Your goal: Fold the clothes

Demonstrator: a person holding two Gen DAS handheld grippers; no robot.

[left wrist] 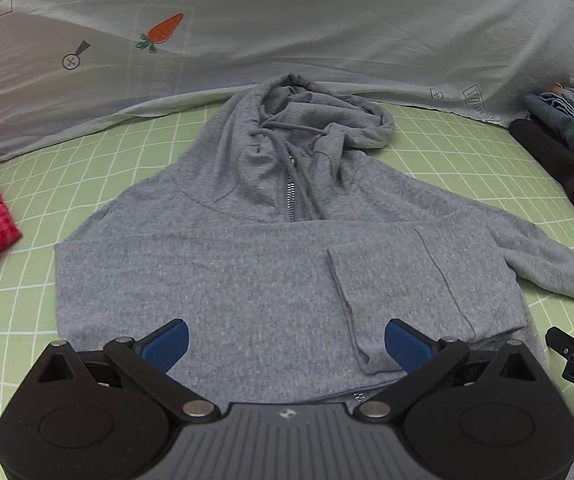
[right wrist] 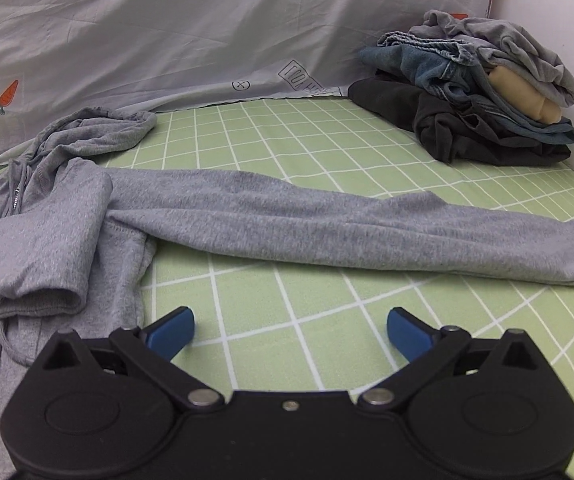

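Grey hoodie flat under left gripper, fingers spread. Right gripper spread over bare sheet, sleeve beyond, cuff cut off right.

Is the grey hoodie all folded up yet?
Only partly. One sleeve is folded across the grey hoodie, but the other sleeve lies stretched out over the green checked sheet.

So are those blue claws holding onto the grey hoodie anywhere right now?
No. Both are open and empty: the left gripper sits over the hoodie body, the right gripper over bare green sheet.
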